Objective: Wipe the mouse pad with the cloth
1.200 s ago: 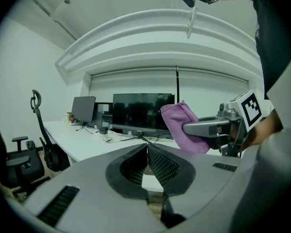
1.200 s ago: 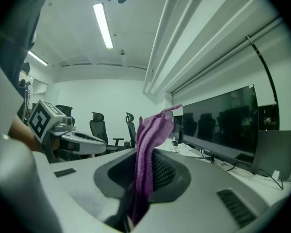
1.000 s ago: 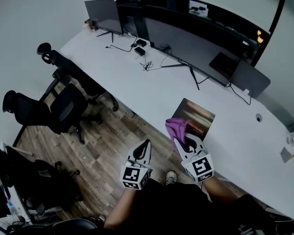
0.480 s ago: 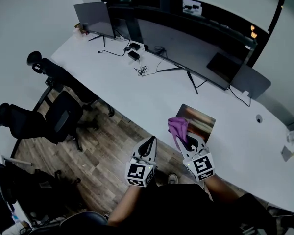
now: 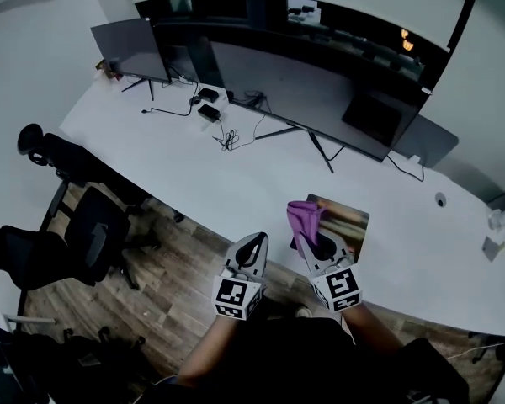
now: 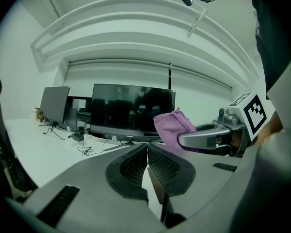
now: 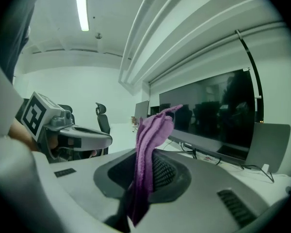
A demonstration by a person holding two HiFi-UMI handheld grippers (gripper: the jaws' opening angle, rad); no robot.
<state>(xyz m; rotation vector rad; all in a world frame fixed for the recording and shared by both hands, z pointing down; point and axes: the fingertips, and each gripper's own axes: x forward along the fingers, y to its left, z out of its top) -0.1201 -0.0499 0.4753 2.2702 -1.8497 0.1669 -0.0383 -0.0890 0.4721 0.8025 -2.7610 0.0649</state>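
Right tongs [image 5: 310, 234] clamped on purple cloth [image 5: 303, 215], barely shifted, hovered over mouse pad [image 5: 349, 217] at desk [image 5: 194, 158] near edge; wiping not started. Left tongs [image 5: 254, 242] closed, empty.

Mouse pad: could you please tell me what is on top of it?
The mouse pad looks bare where visible. The right gripper, shut on the purple cloth, hides its near-left part, so contact there cannot be seen.
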